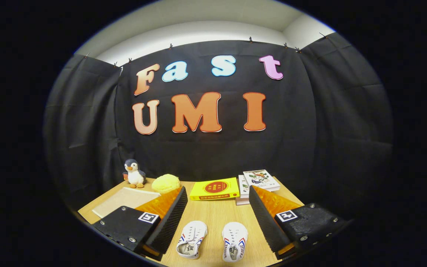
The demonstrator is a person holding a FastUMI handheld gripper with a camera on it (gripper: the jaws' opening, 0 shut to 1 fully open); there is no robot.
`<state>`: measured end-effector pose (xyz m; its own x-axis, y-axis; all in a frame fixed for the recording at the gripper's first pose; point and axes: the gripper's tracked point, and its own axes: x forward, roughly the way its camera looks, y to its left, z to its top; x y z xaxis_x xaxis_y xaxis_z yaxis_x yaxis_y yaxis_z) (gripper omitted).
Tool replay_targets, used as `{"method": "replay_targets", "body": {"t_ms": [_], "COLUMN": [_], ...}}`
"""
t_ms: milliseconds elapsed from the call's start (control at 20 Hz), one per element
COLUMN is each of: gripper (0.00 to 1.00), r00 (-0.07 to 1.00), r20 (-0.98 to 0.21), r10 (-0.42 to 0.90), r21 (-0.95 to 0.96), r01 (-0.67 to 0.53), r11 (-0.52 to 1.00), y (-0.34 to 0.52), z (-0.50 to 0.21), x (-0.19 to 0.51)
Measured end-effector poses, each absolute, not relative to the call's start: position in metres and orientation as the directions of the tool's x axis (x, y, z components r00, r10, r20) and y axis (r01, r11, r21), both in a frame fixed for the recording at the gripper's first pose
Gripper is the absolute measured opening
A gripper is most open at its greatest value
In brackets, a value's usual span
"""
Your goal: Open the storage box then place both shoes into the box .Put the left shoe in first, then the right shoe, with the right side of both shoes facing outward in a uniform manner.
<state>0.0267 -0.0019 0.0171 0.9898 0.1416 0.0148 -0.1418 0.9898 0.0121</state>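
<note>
Two small white shoes with red and blue side stripes lie on the wooden table [215,217], side by side, toes pointing away from me. One shoe [192,237] lies close to the left finger and is turned slightly. The other shoe [235,239] lies nearer the right finger. My gripper [217,191] hovers above them, open wide, with nothing between its fingers. A flat pale box-like thing [124,200], perhaps the storage box, rests on the table beyond the left finger, partly hidden by it.
At the back of the table stand a penguin plush [135,173] and a yellow round plush [165,183]. A yellow book [214,188] and a stack of books [260,180] lie further right. Black cloth walls close in the table.
</note>
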Motion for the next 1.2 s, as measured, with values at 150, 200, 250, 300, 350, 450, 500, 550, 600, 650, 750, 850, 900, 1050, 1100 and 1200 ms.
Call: {"method": "replay_targets", "body": {"t_ms": [150, 200, 250, 300, 350, 450, 500, 550, 600, 650, 750, 850, 900, 1050, 1100, 1200], "gripper": [0.99, 0.99, 0.99, 0.99, 0.99, 0.99, 0.99, 0.99, 0.99, 0.99, 0.99, 0.99, 0.99, 0.99, 0.99, 0.98], "r00": [0.99, 0.99, 0.99, 0.989, 0.989, 0.988, 0.987, 0.987, 0.986, 0.986, 0.983, 0.971, 0.958, 0.916, 0.897, 0.853], "r20": [0.005, 0.002, 0.0, -0.007, -0.016, -0.031, -0.034, -0.035, -0.035, -0.034, -0.037, -0.05, -0.062, -0.113, -0.128, -0.165], "r10": [0.14, 0.141, 0.144, 0.145, 0.147, 0.153, 0.155, 0.158, 0.162, 0.165, 0.181, 0.235, 0.281, 0.384, 0.424, 0.494], "r21": [0.015, 0.013, 0.01, 0.007, 0.006, 0.007, 0.009, 0.011, 0.01, 0.008, 0.013, 0.053, 0.089, 0.175, 0.209, 0.299], "r01": [-0.14, -0.141, -0.144, -0.145, -0.147, -0.153, -0.155, -0.158, -0.162, -0.165, -0.181, -0.233, -0.275, -0.362, -0.393, -0.434], "r11": [0.99, 0.99, 0.989, 0.989, 0.989, 0.988, 0.988, 0.987, 0.987, 0.986, 0.983, 0.971, 0.957, 0.916, 0.895, 0.85], "y": [-0.017, -0.021, -0.025, -0.031, -0.034, -0.039, -0.041, -0.042, -0.042, -0.042, -0.039, -0.026, -0.013, 0.013, 0.025, 0.044], "z": [0.014, 0.012, 0.01, 0.007, 0.005, 0.0, -0.002, -0.002, -0.003, -0.002, -0.004, -0.009, -0.015, -0.036, -0.043, -0.06], "x": [0.027, 0.027, 0.027, 0.027, 0.029, 0.032, 0.035, 0.037, 0.039, 0.042, 0.049, 0.052, 0.052, 0.058, 0.059, 0.063]}}
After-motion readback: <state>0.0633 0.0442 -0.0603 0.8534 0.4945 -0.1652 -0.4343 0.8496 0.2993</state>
